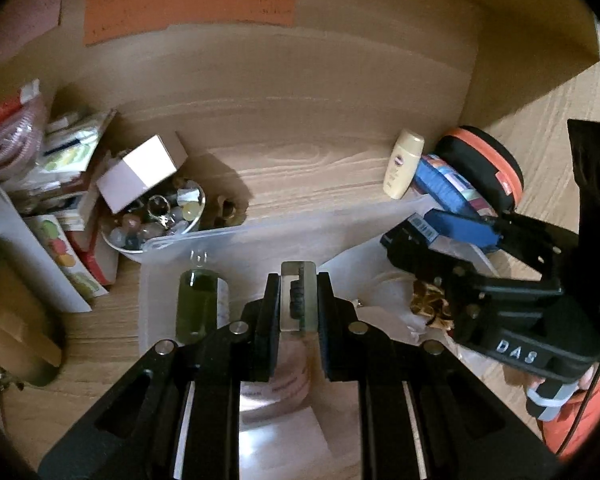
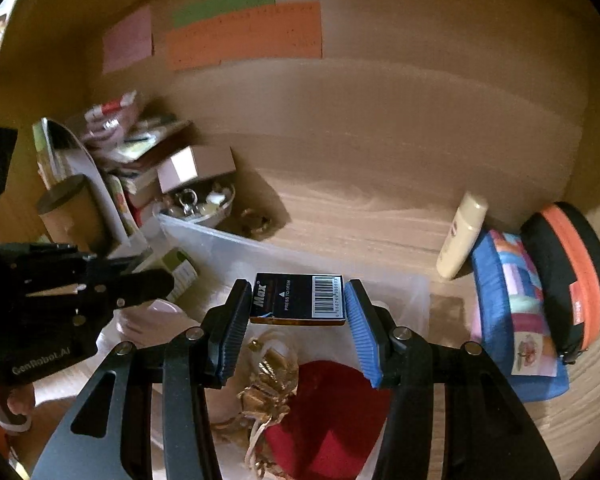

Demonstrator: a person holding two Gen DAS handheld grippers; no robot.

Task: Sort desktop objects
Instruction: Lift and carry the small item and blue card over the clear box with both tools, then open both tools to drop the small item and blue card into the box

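- Left gripper: jaws nearly pressed together, pinching a small clear rectangular piece with a dark ridged part inside; it hangs over the translucent plastic bin.
- Right gripper: blue ribbed pads clamp the short ends of a flat black "Max" box, barcode side up and level, held above the same bin.
- Below the right jaws, inside the bin: a gold drawstring pouch and a red fabric item, touching.
- Left of the left jaws, inside the bin: a clear bottle of green liquid, lying lengthwise.
- Beyond the bin, left of both jaws: a white bowl of glass beads and trinkets, with a pale cardboard box tilted on its rim; stacked packets and booklets just beside it.
- Beyond the bin, right of the jaws: a cream lotion bottle leaning against a blue patterned pouch, which touches a black round case with an orange band.
- Farthest: a cardboard wall bearing an orange paper sheet, with green and pink sheets beside it.
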